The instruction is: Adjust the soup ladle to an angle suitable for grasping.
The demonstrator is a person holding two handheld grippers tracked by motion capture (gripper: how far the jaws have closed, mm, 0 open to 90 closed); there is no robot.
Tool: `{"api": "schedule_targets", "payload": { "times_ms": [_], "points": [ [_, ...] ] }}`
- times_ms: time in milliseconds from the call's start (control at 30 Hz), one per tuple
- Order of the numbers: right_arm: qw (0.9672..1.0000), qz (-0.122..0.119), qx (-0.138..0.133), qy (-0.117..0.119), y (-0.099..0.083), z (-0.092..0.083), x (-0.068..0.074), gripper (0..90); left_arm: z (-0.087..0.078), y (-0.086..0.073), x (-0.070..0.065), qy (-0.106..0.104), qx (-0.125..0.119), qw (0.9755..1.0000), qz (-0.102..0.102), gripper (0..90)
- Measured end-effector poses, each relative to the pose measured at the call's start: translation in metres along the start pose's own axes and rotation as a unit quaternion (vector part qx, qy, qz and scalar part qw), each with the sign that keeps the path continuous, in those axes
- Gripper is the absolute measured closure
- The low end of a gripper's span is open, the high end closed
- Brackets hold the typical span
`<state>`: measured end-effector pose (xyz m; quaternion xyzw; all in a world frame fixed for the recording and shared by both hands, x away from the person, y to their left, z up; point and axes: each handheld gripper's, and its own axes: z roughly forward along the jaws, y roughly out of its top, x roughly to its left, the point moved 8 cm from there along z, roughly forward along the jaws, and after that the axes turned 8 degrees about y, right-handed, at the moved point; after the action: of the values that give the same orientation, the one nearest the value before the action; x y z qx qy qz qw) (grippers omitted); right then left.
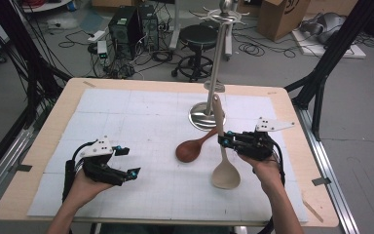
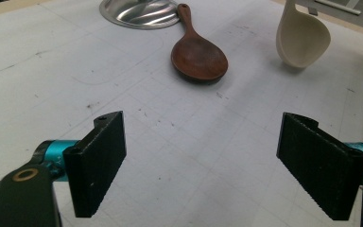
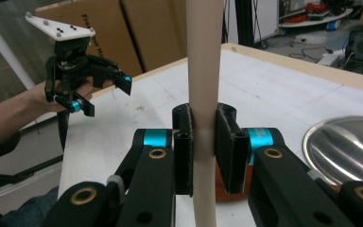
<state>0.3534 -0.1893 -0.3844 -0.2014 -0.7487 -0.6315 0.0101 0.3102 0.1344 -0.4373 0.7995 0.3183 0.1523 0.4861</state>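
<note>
My right gripper (image 1: pixel 222 140) is shut on the handle of a pale wooden spoon (image 1: pixel 222 161), held upright with its bowl down near the mat. In the right gripper view both pads clamp that cream handle (image 3: pixel 203 94), the gripper (image 3: pixel 203 151) pressing it from both sides. A dark brown wooden spoon (image 1: pixel 191 148) lies flat on the white mat, just left of the pale one, its handle pointing toward the stand. My left gripper (image 1: pixel 129 162) stands open at the front left, nothing between its jaws. In the left gripper view (image 2: pixel 203 175) the brown spoon (image 2: pixel 198 56) and pale bowl (image 2: pixel 302 38) lie ahead.
A metal utensil stand (image 1: pixel 217 58) with a round shiny base (image 1: pixel 198 119) rises at the mat's back centre, hooks at its top. The white gridded mat (image 1: pixel 126 122) covers the wooden table. Beyond the table are a stool, computer cases, cables and cardboard boxes.
</note>
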Motion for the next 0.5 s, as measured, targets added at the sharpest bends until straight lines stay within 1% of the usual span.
{"api": "schedule_targets", "payload": {
  "times_ms": [67,267,500],
  "points": [
    [1.0,-0.002,-0.007,0.001,0.002,0.0,0.0,79.1,0.0,0.0,0.0,0.0,-0.001,1.0,-0.001,17.2],
    [0.9999,-0.001,-0.013,0.005,0.008,0.002,0.0,79.1,-0.001,0.0,0.0,-0.001,-0.001,1.0,-0.001,17.2],
    [0.9997,-0.01,-0.02,0.005,0.022,0.004,-0.004,79.0,-0.001,0.0,0.002,-0.001,-0.003,1.0,-0.002,17.2]
  ]
}}
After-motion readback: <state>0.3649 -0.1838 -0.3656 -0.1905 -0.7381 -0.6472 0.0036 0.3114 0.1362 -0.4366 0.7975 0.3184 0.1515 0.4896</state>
